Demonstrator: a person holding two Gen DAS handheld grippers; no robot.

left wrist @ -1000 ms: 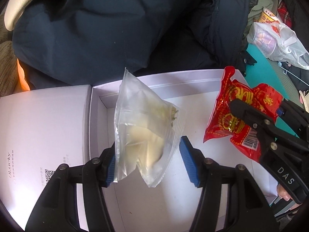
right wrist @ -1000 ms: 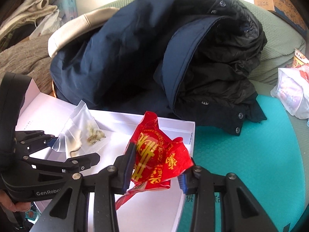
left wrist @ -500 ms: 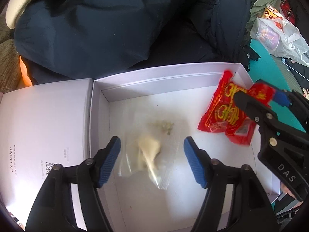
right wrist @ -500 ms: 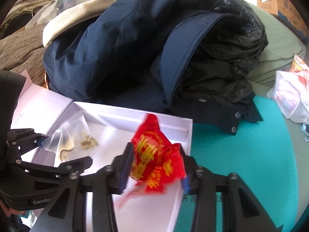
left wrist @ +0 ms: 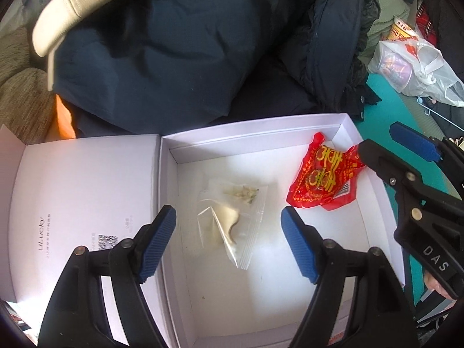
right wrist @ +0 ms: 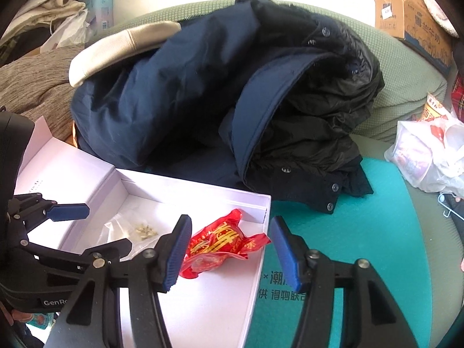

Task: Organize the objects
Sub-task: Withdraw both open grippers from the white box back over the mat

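A clear zip bag (left wrist: 232, 217) with pale bits inside lies flat on the floor of the open white box (left wrist: 255, 133). My left gripper (left wrist: 226, 213) hovers above the bag, its jaws opening, the blue pads apart from the bag. A red packet with gold print (left wrist: 322, 179) lies in the box's far right corner. In the right wrist view, the red packet (right wrist: 220, 246) rests below my right gripper (right wrist: 230, 226), whose jaws are opening and touch nothing. The left gripper (right wrist: 105, 226) shows at the left over the clear bag (right wrist: 139, 229).
The box's lid (left wrist: 87, 188) lies open to the left. A dark blue jacket (right wrist: 203, 101) is heaped behind the box (right wrist: 203, 191). A teal mat (right wrist: 362, 232) lies to the right, with a white plastic bag (right wrist: 429, 156) and a cardboard carton (right wrist: 406, 14) beyond.
Both grippers have opened and let go: the clear bag and the red packet have dropped into the white box. Both grippers have lifted a little.
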